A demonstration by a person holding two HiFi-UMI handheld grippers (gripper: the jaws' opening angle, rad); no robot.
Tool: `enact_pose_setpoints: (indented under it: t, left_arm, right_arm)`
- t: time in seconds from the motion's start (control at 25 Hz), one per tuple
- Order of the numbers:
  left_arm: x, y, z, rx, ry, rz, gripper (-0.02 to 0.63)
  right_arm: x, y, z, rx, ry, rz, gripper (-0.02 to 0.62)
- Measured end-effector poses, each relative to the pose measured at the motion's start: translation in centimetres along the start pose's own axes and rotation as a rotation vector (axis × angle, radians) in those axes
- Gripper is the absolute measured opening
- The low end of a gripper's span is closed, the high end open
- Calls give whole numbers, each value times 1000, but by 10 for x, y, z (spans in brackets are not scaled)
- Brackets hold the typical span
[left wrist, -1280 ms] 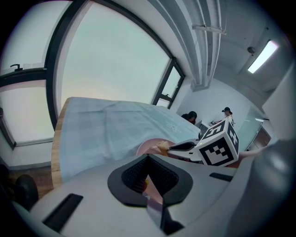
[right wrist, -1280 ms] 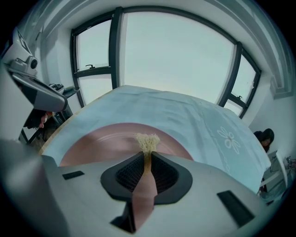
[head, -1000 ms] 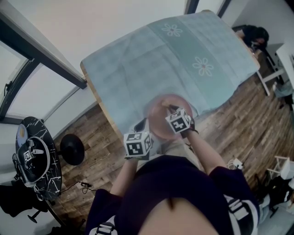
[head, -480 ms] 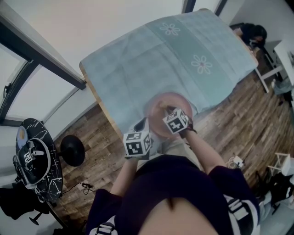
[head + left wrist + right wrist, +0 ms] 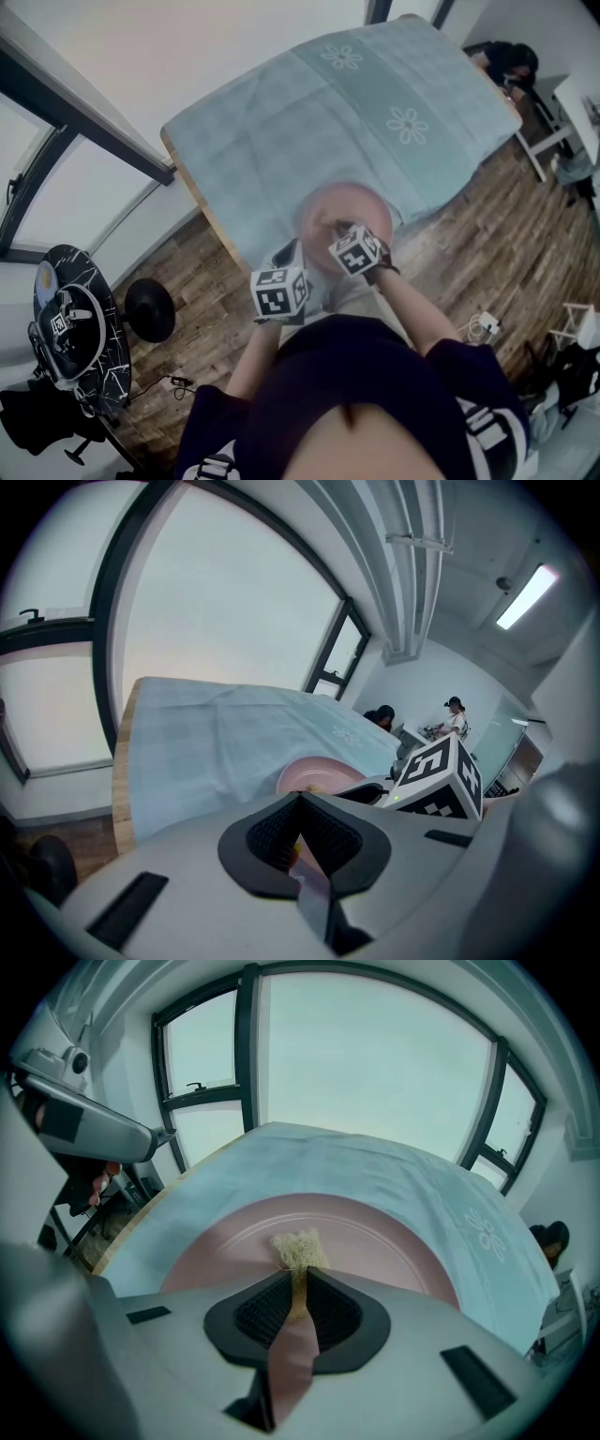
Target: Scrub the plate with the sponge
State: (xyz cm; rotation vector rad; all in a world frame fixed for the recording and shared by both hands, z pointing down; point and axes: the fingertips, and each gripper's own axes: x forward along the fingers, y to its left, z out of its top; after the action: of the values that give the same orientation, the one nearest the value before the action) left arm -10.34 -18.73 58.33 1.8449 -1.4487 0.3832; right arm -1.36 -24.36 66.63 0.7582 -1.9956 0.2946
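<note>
A pink plate (image 5: pixel 349 208) lies on the blue tablecloth near the table's front edge; it fills the middle of the right gripper view (image 5: pixel 394 1237). My right gripper (image 5: pixel 334 230) is over the plate, shut on a small yellow sponge (image 5: pixel 298 1249) whose tip presses on the plate's inner face. My left gripper (image 5: pixel 296 255) sits at the plate's near-left rim. In the left gripper view its jaws (image 5: pixel 300 806) are closed with the pink rim between them, and the plate (image 5: pixel 317 774) shows just beyond.
The pale blue tablecloth (image 5: pixel 309 122) with flower prints covers the table, and a wooden edge (image 5: pixel 192 192) shows at the left. A black round table (image 5: pixel 75 319) and a black stool (image 5: pixel 150 309) stand on the wooden floor at the left. A person sits at the far right (image 5: pixel 511 61).
My right gripper has slid the sponge a little to the left and nearer across the plate. The left gripper has stayed at the rim.
</note>
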Motion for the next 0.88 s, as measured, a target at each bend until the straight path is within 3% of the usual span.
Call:
enact_pose_setpoints:
  t: [0.88]
  left_arm:
    - [-24, -9, -18, 37, -5, -20, 3]
  right_arm:
    - [-21, 59, -18, -57, 21, 93, 54]
